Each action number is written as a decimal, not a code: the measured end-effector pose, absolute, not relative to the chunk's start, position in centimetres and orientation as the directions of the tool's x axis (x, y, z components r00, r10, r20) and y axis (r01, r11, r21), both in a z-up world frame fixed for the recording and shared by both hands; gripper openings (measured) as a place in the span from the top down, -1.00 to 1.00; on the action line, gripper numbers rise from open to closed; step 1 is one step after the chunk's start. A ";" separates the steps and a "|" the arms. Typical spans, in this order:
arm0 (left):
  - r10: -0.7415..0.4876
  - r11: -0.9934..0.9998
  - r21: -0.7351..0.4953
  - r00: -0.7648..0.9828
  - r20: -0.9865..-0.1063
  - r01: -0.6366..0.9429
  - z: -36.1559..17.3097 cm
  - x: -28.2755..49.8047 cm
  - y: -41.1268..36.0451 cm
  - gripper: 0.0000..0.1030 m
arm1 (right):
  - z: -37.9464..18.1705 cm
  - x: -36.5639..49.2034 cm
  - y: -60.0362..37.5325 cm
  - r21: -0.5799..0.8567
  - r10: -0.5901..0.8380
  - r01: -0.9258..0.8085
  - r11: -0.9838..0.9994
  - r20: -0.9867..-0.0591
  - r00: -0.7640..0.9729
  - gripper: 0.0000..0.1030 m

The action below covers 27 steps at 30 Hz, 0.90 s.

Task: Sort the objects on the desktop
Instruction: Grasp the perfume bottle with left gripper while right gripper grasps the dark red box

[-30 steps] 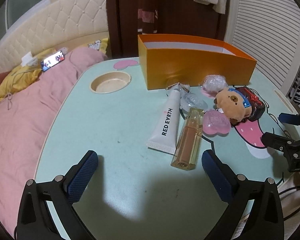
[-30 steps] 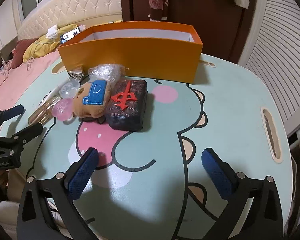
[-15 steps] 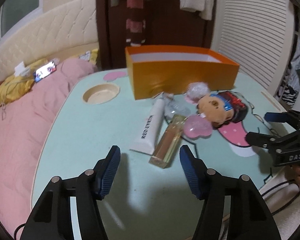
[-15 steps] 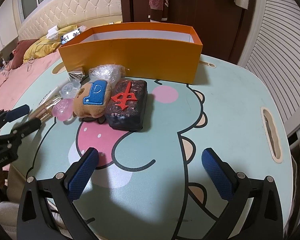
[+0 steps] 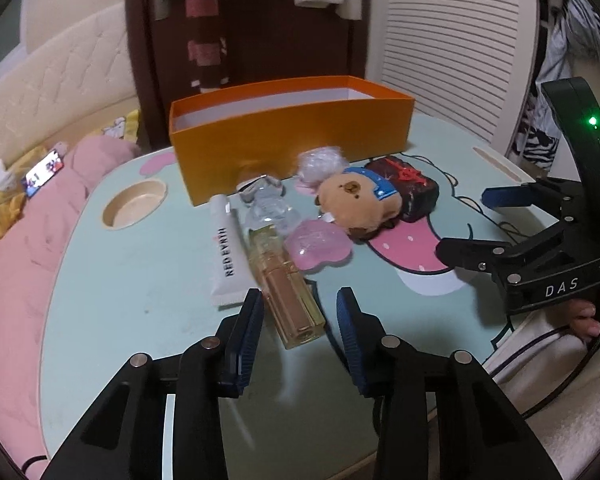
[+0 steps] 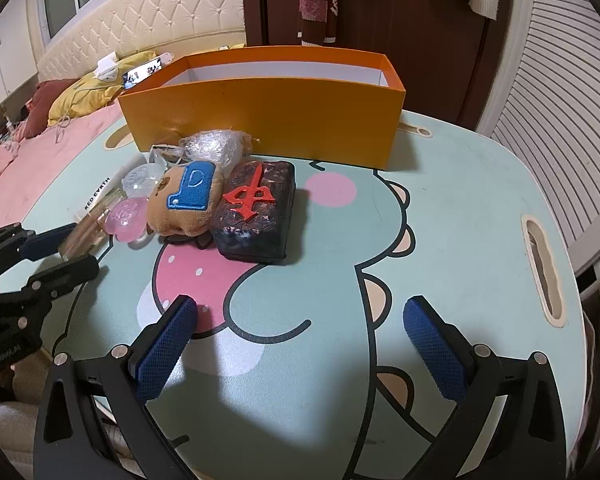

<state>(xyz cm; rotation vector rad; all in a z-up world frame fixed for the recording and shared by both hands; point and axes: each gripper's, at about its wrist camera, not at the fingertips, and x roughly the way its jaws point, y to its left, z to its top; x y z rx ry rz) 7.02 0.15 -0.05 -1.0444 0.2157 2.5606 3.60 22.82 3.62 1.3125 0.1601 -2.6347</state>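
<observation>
Dim indoor light, fisheye-bent edges (left view blurred).

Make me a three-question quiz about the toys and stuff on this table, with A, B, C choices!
1. Where is the plush bear?
A. inside the orange box
B. on the table
C. on the bed

2. What colour is the box?
A. orange
B. green
C. purple

3. How is the right hand-held gripper?
A. shut on the bear
B. shut on the box
C. open, holding nothing

Answers:
1 B, it lies beside the dark case, in front of the box.
2 A, its walls are orange.
3 C, its pads stand wide apart over bare table.
</observation>
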 end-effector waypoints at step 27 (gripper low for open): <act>0.260 -0.939 -0.012 -0.687 -0.678 -0.344 -0.3 5.1 -0.8 0.68 | 5.1 1.3 23.1 0.052 -0.142 0.157 -0.986 -0.747 -0.649 -0.58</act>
